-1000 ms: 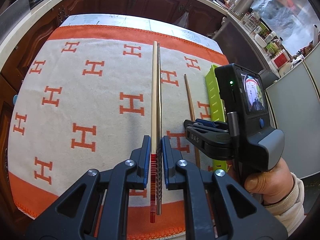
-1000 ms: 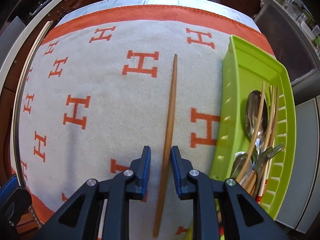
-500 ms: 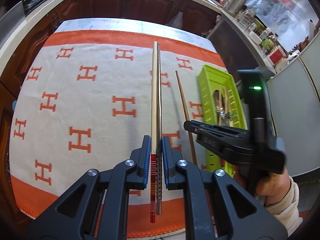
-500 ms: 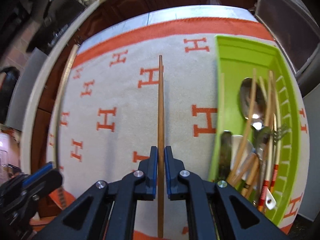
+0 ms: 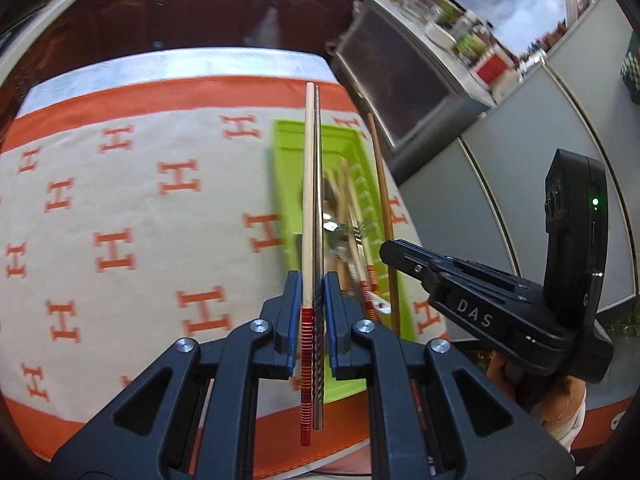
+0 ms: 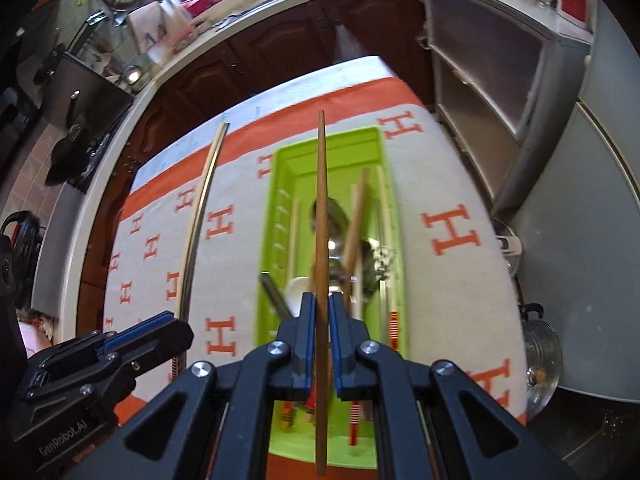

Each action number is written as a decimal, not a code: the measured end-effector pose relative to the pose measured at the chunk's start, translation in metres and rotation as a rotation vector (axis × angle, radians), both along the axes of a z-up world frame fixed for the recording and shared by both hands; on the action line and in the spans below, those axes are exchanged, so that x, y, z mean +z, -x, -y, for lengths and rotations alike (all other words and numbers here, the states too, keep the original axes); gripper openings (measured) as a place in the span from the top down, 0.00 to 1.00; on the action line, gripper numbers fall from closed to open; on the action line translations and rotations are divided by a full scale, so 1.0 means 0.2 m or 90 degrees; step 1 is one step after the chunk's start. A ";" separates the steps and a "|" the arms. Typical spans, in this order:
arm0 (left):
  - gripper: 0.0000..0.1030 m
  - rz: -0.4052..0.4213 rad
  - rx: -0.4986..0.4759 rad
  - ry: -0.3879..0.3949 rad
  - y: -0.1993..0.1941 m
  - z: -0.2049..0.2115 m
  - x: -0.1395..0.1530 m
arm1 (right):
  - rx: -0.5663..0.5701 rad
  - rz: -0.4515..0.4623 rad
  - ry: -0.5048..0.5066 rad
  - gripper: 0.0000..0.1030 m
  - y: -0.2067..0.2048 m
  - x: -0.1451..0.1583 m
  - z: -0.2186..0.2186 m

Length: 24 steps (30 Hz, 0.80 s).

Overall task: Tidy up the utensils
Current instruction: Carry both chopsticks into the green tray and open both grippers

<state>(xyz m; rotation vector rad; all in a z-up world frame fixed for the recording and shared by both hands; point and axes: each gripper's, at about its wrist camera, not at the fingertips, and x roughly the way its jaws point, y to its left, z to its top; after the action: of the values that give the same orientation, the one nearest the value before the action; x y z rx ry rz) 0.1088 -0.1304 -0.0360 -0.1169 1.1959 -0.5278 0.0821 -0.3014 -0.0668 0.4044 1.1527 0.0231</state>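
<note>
Carrying chopsticks to the green tray [image 6: 272,216], which lies on the H-patterned cloth [image 5: 120,200] over the table, already holding spoons and other chopsticks

Left hand-held gripper [image 5: 312,320] pinching 2 chopsticks side by side, a pale red-banded chopstick [image 5: 308,200] and a steel chopstick [image 5: 318,200], tips toward 12 o'clock above the tray

Right hand-held gripper [image 6: 322,336] clamped on a single brown wooden chopstick [image 6: 321,208], jaws just closed onto it, also over the tray

Best kept parallel to the tray's long side, lowered close before letting go, 1 hand at a time, away from the crossed stick at 1 o'clock
</note>
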 end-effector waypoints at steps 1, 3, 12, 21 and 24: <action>0.92 -0.006 -0.006 -0.001 0.00 0.04 -0.02 | -0.004 -0.004 0.003 0.94 0.00 -0.01 0.02; 0.92 -0.025 -0.019 -0.010 -0.02 0.12 -0.07 | -0.005 -0.012 0.010 0.93 -0.01 -0.05 0.02; 0.85 -0.037 -0.046 -0.038 -0.02 0.25 -0.18 | -0.017 -0.036 0.014 0.91 0.00 -0.12 0.06; 0.60 -0.010 -0.012 -0.050 -0.02 0.06 -0.13 | -0.016 -0.039 -0.008 0.91 0.06 -0.13 0.06; 0.60 0.017 -0.001 -0.073 0.00 -0.03 -0.12 | -0.006 -0.037 -0.014 0.91 0.09 -0.13 0.04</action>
<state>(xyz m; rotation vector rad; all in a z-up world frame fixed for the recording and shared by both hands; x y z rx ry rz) 0.1088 -0.1254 -0.0596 -0.0110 1.1981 -0.4601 0.0632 -0.3091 -0.0926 0.4334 1.2083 0.0159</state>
